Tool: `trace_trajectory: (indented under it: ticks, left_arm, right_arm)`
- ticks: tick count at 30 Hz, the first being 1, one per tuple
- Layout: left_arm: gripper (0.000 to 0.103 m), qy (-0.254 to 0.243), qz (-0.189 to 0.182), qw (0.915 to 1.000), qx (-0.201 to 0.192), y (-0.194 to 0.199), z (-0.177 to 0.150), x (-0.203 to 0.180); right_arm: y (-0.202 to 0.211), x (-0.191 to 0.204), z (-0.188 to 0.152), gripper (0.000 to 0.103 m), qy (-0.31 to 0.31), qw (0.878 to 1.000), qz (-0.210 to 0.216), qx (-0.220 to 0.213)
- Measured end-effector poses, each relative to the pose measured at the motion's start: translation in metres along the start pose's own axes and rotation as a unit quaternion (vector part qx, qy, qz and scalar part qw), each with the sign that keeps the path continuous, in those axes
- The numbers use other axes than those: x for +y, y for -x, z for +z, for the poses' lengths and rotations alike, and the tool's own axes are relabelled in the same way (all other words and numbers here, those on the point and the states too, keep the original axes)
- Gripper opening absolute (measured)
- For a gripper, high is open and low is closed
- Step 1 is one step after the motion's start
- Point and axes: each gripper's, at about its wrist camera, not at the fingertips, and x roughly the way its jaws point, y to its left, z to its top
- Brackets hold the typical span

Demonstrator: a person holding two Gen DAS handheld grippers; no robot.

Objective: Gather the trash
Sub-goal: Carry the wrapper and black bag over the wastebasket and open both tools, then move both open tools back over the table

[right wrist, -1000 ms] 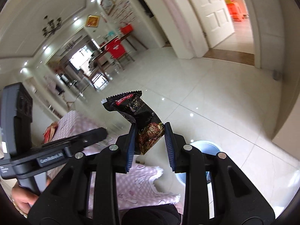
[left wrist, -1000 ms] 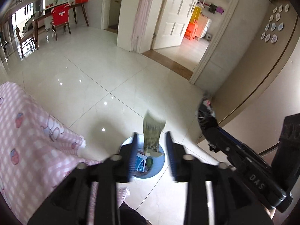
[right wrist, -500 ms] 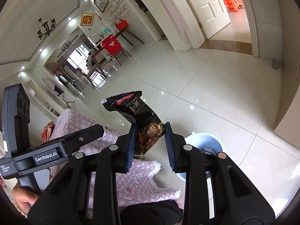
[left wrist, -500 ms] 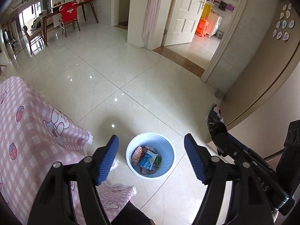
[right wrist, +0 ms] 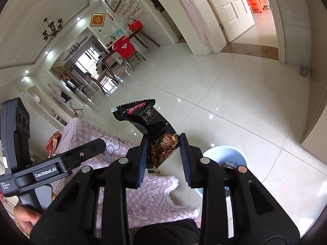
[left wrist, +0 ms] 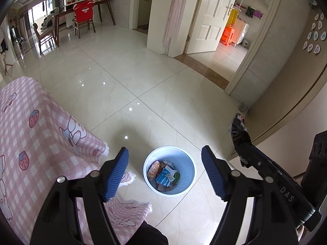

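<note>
Left view: my left gripper (left wrist: 164, 172) stands spread, nothing between its 2 fingers, over 1 blue wastebasket (left wrist: 189, 168) low centre.

Right view: my right gripper (right wrist: 163, 159) clamps 1 black snack wrapper (right wrist: 155, 130), mid-frame.

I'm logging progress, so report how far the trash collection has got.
Done: several wrappers lie in the round pale blue plastic bin; the left hand-held gripper is open and empty above it. In hand: the right hand-held gripper grips a black crinkled snack wrapper. Left: binning it.
</note>
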Motion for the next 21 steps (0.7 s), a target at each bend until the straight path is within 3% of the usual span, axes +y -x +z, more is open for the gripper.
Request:
trace_trajectory:
  ticks: [5, 7, 8, 21]
  left_arm:
    - [0.073, 0.008, 0.004, 0.9999, -0.005, 0.004, 0.001, 0.008]
    - [0.073, 0.01, 0.003, 0.9999, -0.006, 0.005, 0.0, 0.01]
    - [0.073, 0.01, 0.003, 0.9999, -0.007, 0.007, 0.0, 0.012]
    - [0.076, 0.016, -0.004, 0.9995, -0.026, 0.031, -0.003, 0.027]
  right_arm:
    - [-0.006, -0.003, 0.005, 0.039, -0.008, 1.0, 0.003, -0.01]
    - [-0.009, -0.005, 0.007, 0.06, -0.014, 1.0, 0.003, -0.012]
    - [-0.01, -0.006, 0.009, 0.062, -0.017, 1.0, -0.002, -0.014]
    - [-0.001, 0.022, 0.01, 0.062, 0.0, 1.0, 0.004, -0.006]
